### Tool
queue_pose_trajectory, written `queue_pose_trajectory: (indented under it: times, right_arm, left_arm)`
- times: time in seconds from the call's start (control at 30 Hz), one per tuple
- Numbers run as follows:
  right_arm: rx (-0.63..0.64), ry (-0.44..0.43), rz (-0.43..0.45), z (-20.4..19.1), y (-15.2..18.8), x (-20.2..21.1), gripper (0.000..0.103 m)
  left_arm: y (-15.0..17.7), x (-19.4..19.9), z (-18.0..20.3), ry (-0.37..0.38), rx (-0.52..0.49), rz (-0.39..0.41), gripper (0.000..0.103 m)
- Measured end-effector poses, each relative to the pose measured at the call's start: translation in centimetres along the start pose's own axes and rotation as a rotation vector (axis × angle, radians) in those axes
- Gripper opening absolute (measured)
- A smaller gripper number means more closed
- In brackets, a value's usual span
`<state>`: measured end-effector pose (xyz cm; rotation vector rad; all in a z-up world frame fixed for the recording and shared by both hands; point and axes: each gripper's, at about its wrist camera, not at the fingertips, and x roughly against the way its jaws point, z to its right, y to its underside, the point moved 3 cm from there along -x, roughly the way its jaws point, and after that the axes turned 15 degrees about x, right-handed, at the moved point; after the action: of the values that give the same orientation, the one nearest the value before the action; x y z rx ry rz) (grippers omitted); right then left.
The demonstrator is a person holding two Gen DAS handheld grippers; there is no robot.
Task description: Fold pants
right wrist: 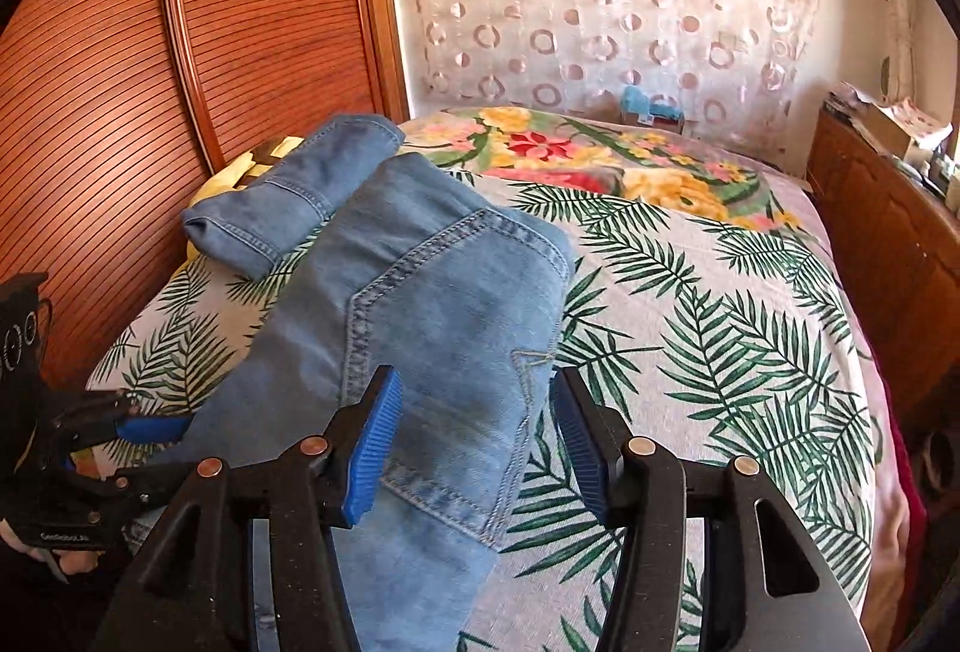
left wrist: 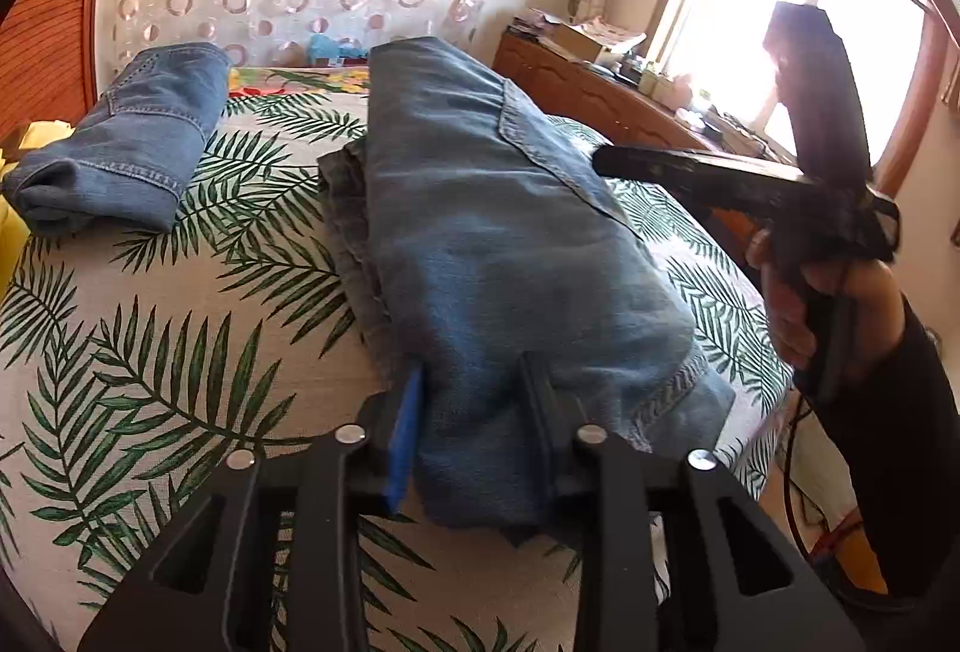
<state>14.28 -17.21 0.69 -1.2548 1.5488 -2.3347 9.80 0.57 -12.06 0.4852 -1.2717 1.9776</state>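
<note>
While resting on the leaf-print bedsheet (left wrist: 180, 340), the folded blue denim pants (left wrist: 480, 232) have their near end clamped between the left gripper (left wrist: 474, 412) pads; the right gripper (right wrist: 474, 430) stands open above the denim, gripping nothing. Second folded jeans (left wrist: 126, 135) lie apart.

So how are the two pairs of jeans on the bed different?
The near jeans are a long, loose fold, and the left gripper pinches their end. The far jeans are a small tidy bundle that nothing touches, by the wooden headboard. Both are blue denim lying on the leaf-print sheet.
</note>
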Motion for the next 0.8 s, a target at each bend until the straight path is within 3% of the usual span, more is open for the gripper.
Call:
queue_pose_trajectory:
  times: [0.07, 0.13, 0.2, 0.37, 0.47, 0.63, 0.8]
  right_arm:
    - [-0.002, 0.002, 0.002, 0.5, -0.4, -0.4, 0.055]
    - [-0.004, 0.003, 0.005, 0.6, -0.7, -0.7, 0.058]
    - [-0.002, 0.001, 0.004, 0.7, -0.7, -1.3, 0.059]
    - [0.012, -0.004, 0.007, 0.7, -0.8, -1.9, 0.060]
    - [0.009, -0.011, 0.022, 1.0, -1.2, -2.2, 0.061]
    - [-0.013, -0.054, 0.013, 1.6, -1.5, -4.3, 0.071]
    - [-0.049, -0.103, -0.053, 2.2, -1.2, -7.9, 0.081]
  left_arm:
    - [0.2, 0.1, 0.4, 0.000, -0.011, -0.002, 0.028]
    - [0.4, 0.3, 0.6, 0.005, -0.020, 0.001, 0.012]
    - [0.5, 0.5, 0.7, -0.005, -0.030, 0.012, 0.008]
    - [0.9, 3.0, 1.1, 0.023, -0.037, 0.057, 0.006]
    - [1.8, 3.2, 1.1, 0.009, -0.049, 0.044, 0.006]
    - [2.7, 1.4, -0.8, -0.028, -0.018, 0.002, 0.006]
    - [2.7, 1.0, -0.8, -0.038, -0.026, 0.004, 0.006]
